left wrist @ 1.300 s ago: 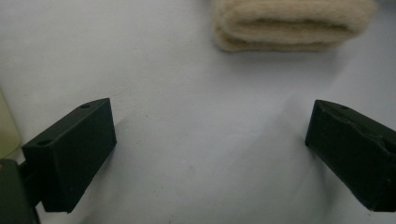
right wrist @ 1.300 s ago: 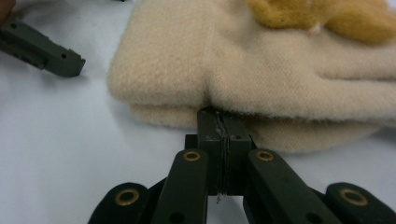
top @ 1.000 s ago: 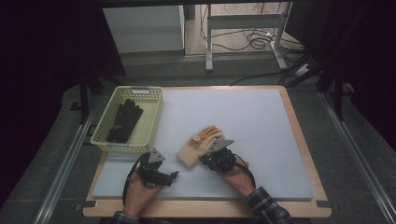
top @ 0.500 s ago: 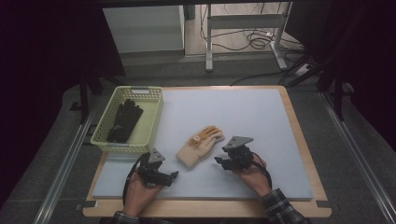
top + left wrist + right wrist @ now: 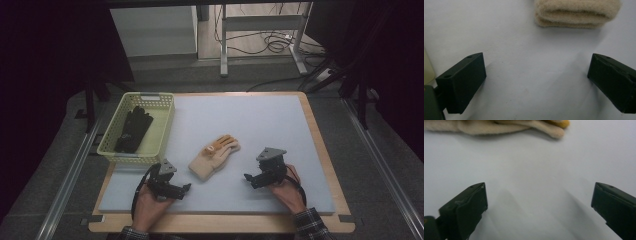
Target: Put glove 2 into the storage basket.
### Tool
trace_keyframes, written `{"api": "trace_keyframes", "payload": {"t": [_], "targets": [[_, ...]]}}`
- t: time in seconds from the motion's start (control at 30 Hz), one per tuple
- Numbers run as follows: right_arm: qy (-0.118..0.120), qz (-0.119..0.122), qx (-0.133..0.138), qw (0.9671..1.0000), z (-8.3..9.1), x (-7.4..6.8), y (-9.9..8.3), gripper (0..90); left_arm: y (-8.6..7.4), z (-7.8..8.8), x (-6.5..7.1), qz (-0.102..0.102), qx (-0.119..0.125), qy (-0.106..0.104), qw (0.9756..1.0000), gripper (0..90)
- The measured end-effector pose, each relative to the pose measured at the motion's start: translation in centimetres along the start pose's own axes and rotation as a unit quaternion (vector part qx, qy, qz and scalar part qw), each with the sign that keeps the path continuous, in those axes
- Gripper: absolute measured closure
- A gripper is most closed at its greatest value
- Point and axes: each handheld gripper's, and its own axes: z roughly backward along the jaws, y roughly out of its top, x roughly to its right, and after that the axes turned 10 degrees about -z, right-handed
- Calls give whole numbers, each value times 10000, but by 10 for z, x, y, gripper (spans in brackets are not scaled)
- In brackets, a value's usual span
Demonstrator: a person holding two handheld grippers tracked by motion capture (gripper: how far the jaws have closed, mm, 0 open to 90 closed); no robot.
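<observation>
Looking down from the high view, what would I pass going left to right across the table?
Yellow basket holding a black glove → left tool → beige glove → right tool, its jaws just opened, nothing between them.

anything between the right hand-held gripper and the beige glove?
Nothing: bare white mat separates the open right hand-held gripper from the beige glove in the right gripper view. The high view shows the same gap.

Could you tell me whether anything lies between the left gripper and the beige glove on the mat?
Nothing visible does. The left gripper has open jaws, and only bare white mat lies between them and the cuff of the beige glove.
</observation>
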Motion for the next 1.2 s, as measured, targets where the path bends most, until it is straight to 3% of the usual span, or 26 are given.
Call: {"api": "trace_keyframes", "payload": {"t": [0.17, 0.33, 0.93, 1.03, 1.2], "targets": [[-15, -128, -32, 9999, -1, 5, -6, 0, 0, 0, 0, 15, 13, 2, 10000, 20], [128, -295, -134, 9994, -4, 9, -6, 0, 0, 0, 0, 21, 18, 6, 10000, 20], [113, -258, -123, 9995, -3, 8, -6, 0, 1, 0, 0, -8, -30, -20, 10000, 23], [115, -257, -117, 9995, -3, 8, -6, 0, 3, 0, 0, -13, -85, -56, 9999, 24], [112, -256, -115, 9995, -3, 8, -6, 0, 14, 1, 1, -35, -33, -308, 9995, 8]]}}
